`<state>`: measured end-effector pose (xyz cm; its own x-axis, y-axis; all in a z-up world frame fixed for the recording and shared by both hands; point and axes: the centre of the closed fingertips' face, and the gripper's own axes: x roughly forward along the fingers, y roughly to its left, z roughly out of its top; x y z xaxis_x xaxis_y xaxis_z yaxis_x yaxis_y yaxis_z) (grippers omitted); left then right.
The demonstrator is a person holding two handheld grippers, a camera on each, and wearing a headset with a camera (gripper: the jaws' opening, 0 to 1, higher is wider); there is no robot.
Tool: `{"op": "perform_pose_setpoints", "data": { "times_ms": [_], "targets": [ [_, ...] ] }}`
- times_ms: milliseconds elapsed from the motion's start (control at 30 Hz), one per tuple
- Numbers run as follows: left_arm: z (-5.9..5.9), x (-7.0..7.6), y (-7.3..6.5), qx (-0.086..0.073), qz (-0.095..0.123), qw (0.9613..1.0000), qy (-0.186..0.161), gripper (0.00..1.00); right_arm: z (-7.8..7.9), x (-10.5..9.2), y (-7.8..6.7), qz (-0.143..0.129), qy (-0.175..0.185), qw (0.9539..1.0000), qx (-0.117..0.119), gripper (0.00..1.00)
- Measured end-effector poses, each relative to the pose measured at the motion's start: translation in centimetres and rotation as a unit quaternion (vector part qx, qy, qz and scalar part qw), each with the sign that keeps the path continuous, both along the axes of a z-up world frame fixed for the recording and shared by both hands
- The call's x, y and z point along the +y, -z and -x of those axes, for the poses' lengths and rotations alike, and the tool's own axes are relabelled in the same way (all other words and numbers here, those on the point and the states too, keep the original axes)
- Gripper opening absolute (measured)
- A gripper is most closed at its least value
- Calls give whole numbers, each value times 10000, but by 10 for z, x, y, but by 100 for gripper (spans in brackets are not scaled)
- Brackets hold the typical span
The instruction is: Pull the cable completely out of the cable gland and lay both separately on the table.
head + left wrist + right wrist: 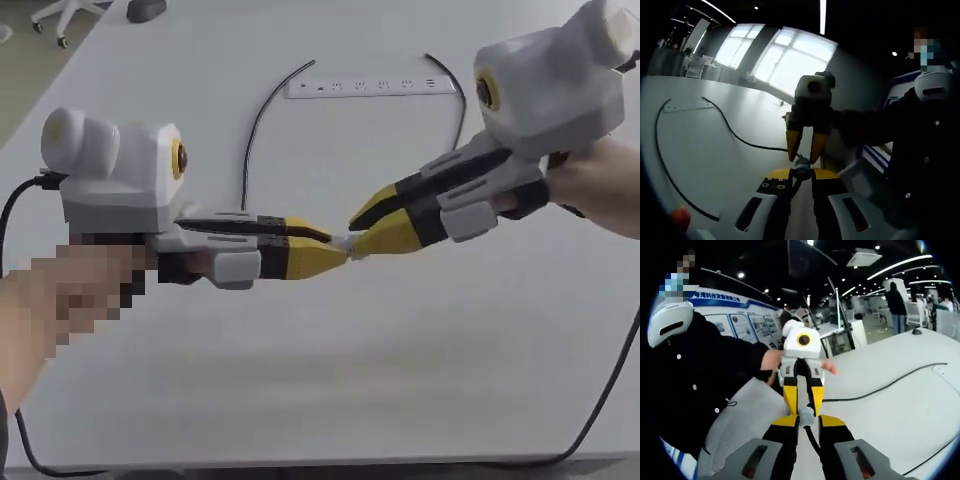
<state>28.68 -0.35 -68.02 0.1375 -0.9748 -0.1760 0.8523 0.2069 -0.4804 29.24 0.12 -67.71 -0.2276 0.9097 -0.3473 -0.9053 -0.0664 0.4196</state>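
Above table (400, 340), cable gland (346, 243) bridges left gripper (335, 246) and right gripper (359, 233) fingertips.

Soft, washed-out head view, pale table (330, 380) with faint shadows, windows (790, 55) blown out, ceiling strips (897, 264) glaring, fisheye-bent edges

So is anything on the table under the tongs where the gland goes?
Nothing visible. The left tongs and right tongs meet at the cable gland; the table below is bare, the power strip farther back.
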Motion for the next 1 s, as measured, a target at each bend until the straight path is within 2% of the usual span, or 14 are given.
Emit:
{"op": "perform_pose_setpoints", "data": {
  "times_ms": [133,167,333,433,500,533,567,633,667,700,800,933,1000],
  "targets": [
    [0,0,-1,-51,-25,10000,25,15,2,0,2,33,-22,10000,39,10],
    [0,0,-1,-52,-12,10000,25,15,3,0,4,61,-60,9998,167,10],
    [-1,0,-2,-63,-21,10000,56,15,8,2,6,141,-126,9993,320,9],
    [-1,0,-1,-74,-26,10000,56,15,8,1,6,136,-127,9995,245,9],
    [-2,0,-2,-72,-8,10000,57,15,6,1,6,133,-108,9995,281,9],
    [-2,0,-1,-66,-9,10000,52,15,7,0,6,119,-117,9997,180,9],
    [-3,1,-1,-48,-10,10000,37,15,5,2,6,63,-146,9998,-98,8],
    [-4,1,-1,-33,-12,10000,11,15,5,2,6,44,-138,9991,-396,8],
    [-4,1,-1,-1,-6,10000,0,15,5,2,6,5,-164,9979,-621,8],
    [-5,2,0,9,-2,10000,-11,15,6,2,5,-4,-167,9974,-700,8],
    [-5,1,0,59,0,10000,-30,15,8,3,6,-53,-234,9923,-1217,8],
    [-6,1,1,126,2,9999,-54,15,9,3,6,-96,-286,9860,-1639,8],
    [-5,0,2,127,-1,9999,-39,15,12,3,6,-77,-267,9872,-1571,8]
  ]
}}
